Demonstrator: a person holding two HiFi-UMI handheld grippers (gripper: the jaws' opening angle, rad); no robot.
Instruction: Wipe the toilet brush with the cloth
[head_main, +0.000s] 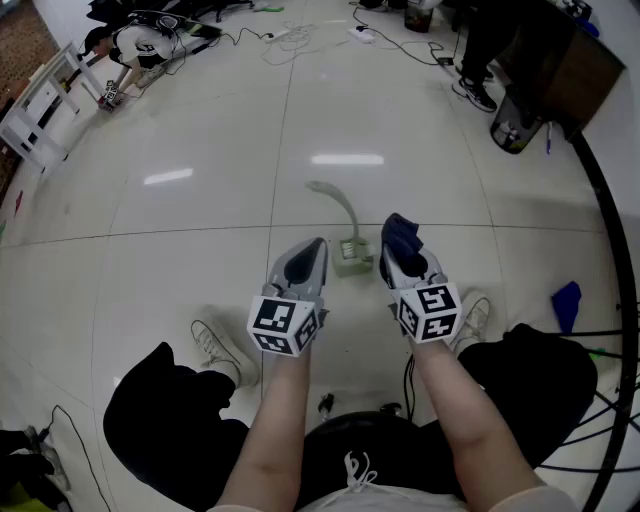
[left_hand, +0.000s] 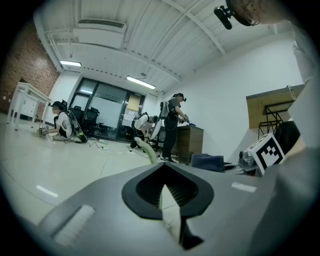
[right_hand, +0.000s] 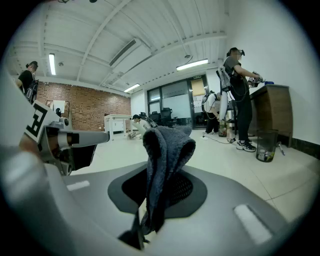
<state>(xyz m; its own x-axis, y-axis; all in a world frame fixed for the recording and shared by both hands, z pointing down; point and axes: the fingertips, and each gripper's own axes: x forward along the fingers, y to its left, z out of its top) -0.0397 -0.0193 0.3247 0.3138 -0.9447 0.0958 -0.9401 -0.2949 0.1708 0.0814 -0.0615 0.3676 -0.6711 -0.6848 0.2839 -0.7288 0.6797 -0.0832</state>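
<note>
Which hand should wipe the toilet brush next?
The right one, probably. The right gripper pinches the cloth in its fingers, close beside the toilet brush standing in its holder. The left gripper is just as near, but its fingers hold nothing.

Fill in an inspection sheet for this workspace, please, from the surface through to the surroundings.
Surface: glossy pale tiled floor, bare around the brush.
Job's things: toilet brush upright in its holder on the floor; dark cloth held off the floor.
Clutter: blue item on the floor at right.
Grippers: left hand-held gripper jaws together, empty; right hand-held gripper shut on the cloth.
Cables: loose cords across the far floor.
Surroundings: white rack, wooden desk, waste bin, other people working.
</note>
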